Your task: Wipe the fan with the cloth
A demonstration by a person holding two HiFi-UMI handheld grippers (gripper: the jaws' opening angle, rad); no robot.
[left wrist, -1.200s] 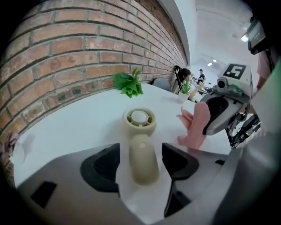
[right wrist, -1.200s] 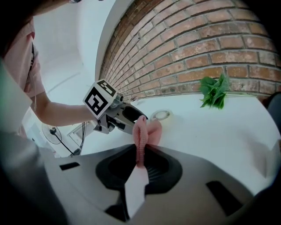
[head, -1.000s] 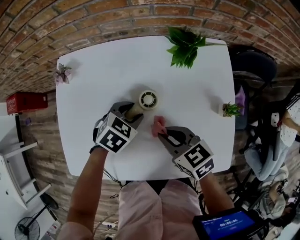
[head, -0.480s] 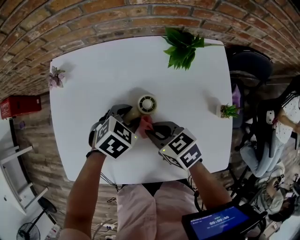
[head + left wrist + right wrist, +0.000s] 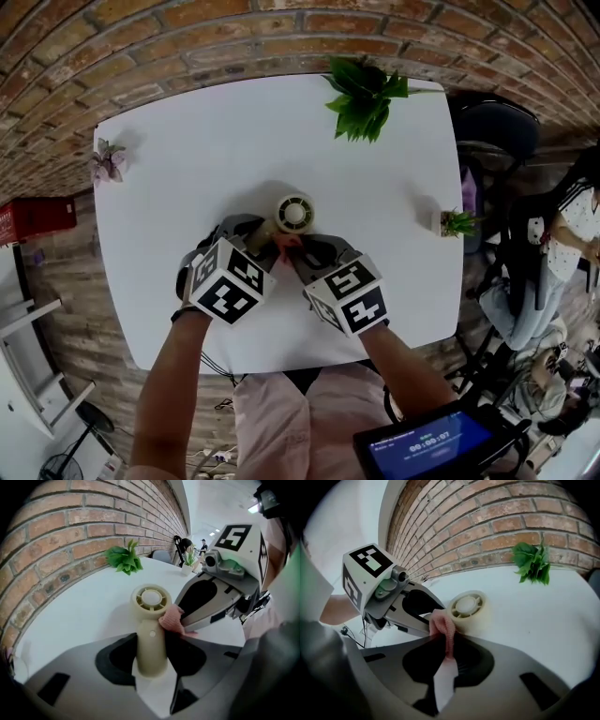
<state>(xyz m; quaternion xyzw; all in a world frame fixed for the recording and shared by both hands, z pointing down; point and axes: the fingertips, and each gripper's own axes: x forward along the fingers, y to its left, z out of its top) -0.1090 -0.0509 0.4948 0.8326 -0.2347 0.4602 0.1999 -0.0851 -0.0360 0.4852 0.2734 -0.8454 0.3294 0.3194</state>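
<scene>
Head view: the fan [image 5: 293, 212] is seen at frame centre on the table [image 5: 187, 150], its handle hidden beneath the left gripper [image 5: 265, 234]. Left gripper view: the handle is shown clamped between partly parted jaws. Right gripper view: the cloth [image 5: 443, 625] is shown pinched in the right gripper [image 5: 446, 640], jaws nearly together, and pressed against the fan's neck.

fan [image 5: 294, 212]: small, cream, round grilled head facing up, cylindrical handle clasped in the left tongs [image 5: 255, 232], near the middle of the white counter [image 5: 187, 169] | cloth [image 5: 286, 242]: pink, bunched into a wad, pinched in the right tongs [image 5: 298, 253], touching the fan's handle just below the head
</scene>
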